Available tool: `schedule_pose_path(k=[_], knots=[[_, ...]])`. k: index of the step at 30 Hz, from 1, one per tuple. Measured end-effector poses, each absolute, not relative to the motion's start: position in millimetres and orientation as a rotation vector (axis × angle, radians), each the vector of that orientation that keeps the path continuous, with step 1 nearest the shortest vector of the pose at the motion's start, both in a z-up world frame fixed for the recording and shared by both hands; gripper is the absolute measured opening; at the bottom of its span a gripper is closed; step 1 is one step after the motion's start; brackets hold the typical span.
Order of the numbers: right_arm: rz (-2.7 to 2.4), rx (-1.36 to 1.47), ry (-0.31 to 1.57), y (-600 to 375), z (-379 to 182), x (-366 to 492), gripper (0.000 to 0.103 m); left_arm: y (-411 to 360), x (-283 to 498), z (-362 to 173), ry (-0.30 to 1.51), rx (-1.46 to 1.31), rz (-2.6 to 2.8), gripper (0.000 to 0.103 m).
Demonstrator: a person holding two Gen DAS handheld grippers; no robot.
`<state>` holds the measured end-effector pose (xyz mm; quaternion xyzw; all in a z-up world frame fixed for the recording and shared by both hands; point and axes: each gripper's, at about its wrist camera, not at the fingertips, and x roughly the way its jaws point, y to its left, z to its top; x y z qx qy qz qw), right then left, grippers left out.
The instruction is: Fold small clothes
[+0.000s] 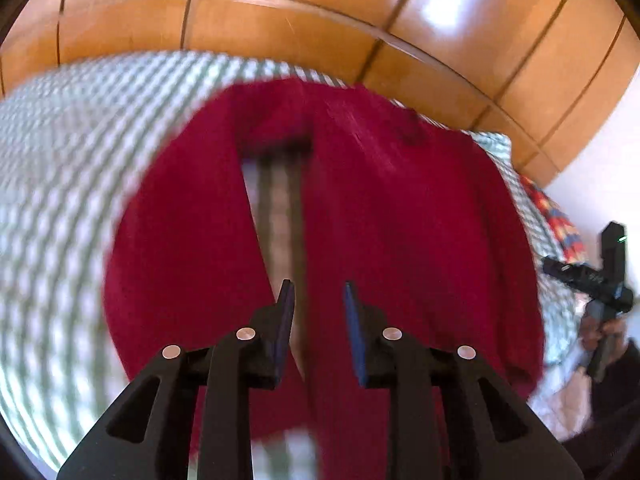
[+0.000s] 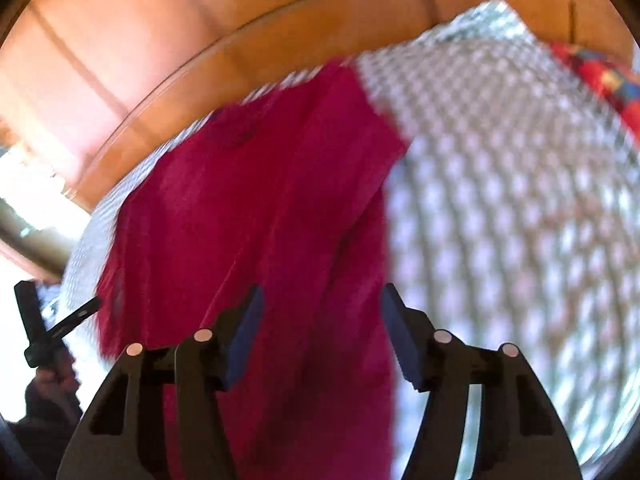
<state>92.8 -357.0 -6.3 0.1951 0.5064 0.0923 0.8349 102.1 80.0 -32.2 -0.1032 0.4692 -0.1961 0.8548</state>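
Observation:
A dark red pair of small trousers (image 1: 400, 208) lies spread on a green-and-white checked cloth (image 1: 72, 184), its two legs running toward the camera with a gap of cloth between them. My left gripper (image 1: 318, 292) is open and hovers over the near end of the legs, holding nothing. In the right wrist view the same red garment (image 2: 256, 208) lies to the left and centre. My right gripper (image 2: 320, 300) is open, above its right edge, empty. Both views are motion-blurred.
A wooden panelled wall or headboard (image 1: 280, 32) rises behind the checked surface. A red, blue and yellow patterned cloth (image 1: 560, 224) lies at the far right edge, also showing in the right wrist view (image 2: 600, 76). Each view shows the other hand-held gripper at its edge.

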Motion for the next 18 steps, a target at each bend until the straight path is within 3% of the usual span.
schedule_pose_path(k=[2,6,7,9,16,17,18], knots=[[0.206,0.388,1.109,-339,-16,74,0.058,78,77,-39,0.994,-0.216,-0.414,0.024],[0.209,0.326,1.132,-306,-32,57,0.014,71,44,-53,1.021,-0.195,-0.427,0.024],[0.198,0.315,1.129,-303,-33,56,0.009,72,40,-54,1.028,-0.2,-0.432,0.024],[0.189,0.311,1.102,-300,-25,54,0.008,69,32,-58,1.029,-0.202,-0.442,0.024],[-0.112,0.26,0.855,-390,59,32,0.01,65,32,-63,1.033,-0.168,-0.454,0.024],[-0.222,0.27,0.821,-416,66,32,0.015,64,33,-63,1.03,-0.169,-0.454,0.024],[-0.362,0.27,0.781,-445,73,29,0.053,62,33,-63,1.032,-0.16,-0.453,0.024]])
